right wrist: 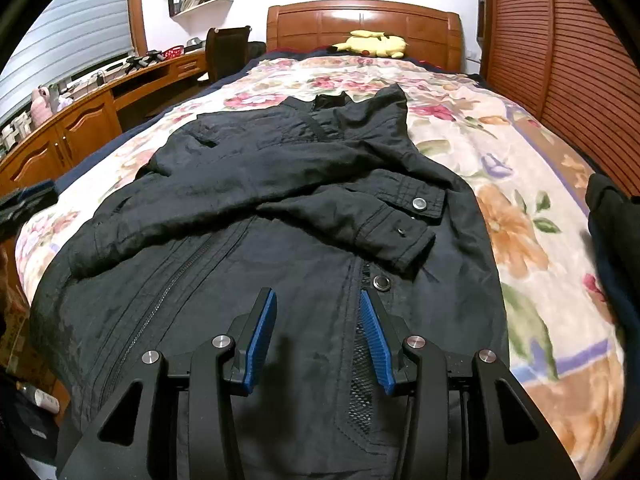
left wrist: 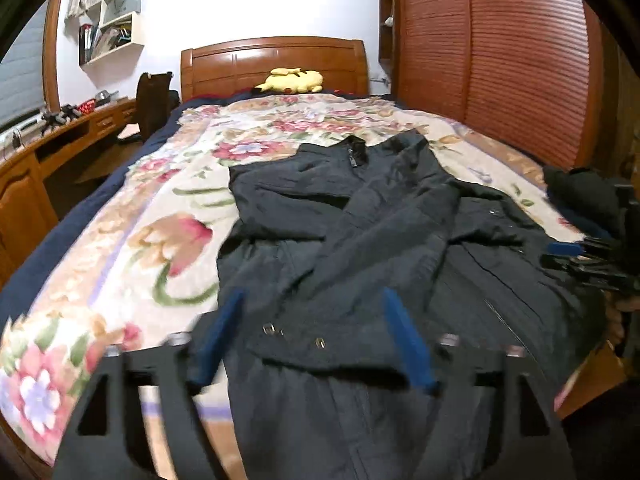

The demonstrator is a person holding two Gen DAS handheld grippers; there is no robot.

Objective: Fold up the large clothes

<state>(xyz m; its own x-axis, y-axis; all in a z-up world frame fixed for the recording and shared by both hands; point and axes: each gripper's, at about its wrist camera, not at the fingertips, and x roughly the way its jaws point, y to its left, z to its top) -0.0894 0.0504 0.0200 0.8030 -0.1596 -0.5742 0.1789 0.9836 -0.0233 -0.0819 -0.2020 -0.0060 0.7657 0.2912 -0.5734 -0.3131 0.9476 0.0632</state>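
1. The jacket [right wrist: 280, 208] lies on the bed [right wrist: 520, 208], collar toward the headboard [right wrist: 364, 20], hem toward me.
2. It is dark, and it rests on a floral blanket [left wrist: 152, 248] that covers most of the bed.
3. Both sleeves are folded in across the chest. One cuff [right wrist: 400, 220], with a metal snap, lies on the front, right of the zipper [right wrist: 160, 300].
4. My left gripper [left wrist: 316, 312] has its blue fingers [left wrist: 224, 328] wide apart over the jacket's lower part, above a folded edge with small metal snaps [left wrist: 292, 336]. Nothing is between them. This view is blurred, so I cannot tell whether the tips touch the cloth.
5. My right gripper [right wrist: 318, 308] also stands with its fingers apart, gripping nothing. It is low over the hem area, between the zipper and a snap button [right wrist: 382, 282] on the placket.
6. In the left view my right gripper [left wrist: 584, 256] shows at the right edge, near the jacket's side.
7. A yellow plush toy [right wrist: 372, 45] lies at the head of the bed, against the headboard, well apart from the jacket.
8. A second dark garment [right wrist: 612, 224] lies at the right edge of the bed, apart from the jacket.
9. A wooden desk [right wrist: 92, 108] runs along the left wall with a chair [right wrist: 228, 52] at its far end; slatted wardrobe doors [right wrist: 560, 52] stand on the right.
10. Wall shelves [left wrist: 116, 20] hang above the desk.
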